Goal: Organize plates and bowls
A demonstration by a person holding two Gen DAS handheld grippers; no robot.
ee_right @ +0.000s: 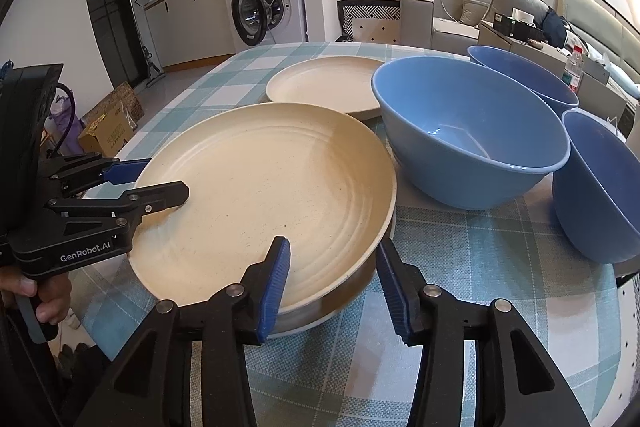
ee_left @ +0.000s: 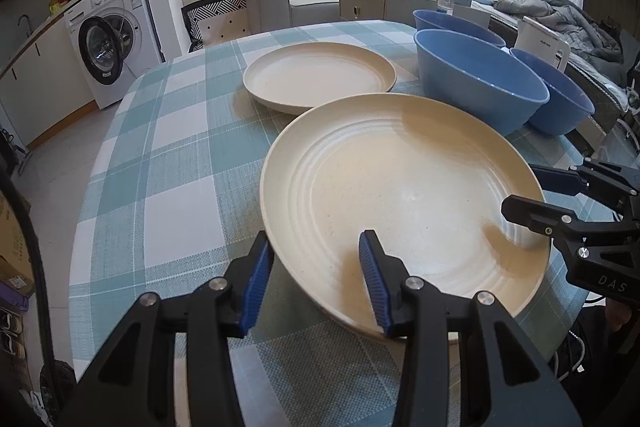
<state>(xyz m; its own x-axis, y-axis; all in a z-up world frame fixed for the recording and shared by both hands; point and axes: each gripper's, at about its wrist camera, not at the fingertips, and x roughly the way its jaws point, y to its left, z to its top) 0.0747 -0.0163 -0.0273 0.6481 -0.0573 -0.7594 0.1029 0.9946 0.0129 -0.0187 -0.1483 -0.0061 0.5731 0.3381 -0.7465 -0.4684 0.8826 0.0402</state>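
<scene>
Evidently both claws are straddling the near plate's (ee_right: 256,195) rim, jaws spread, not pinching; left claw (ee_left: 316,279) and right claw (ee_right: 332,279) are flanking opposite sides; far plate (ee_left: 320,79) is lying straight beyond.

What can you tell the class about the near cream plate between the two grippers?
The near plate is round, cream, faintly speckled, with raised rings inside its rim; it looks like matte plastic. It is empty and sits on another cream dish on the checked tablecloth. The left gripper and right gripper each straddle its rim with open jaws, one finger inside and one outside, none visibly pressing.
</scene>
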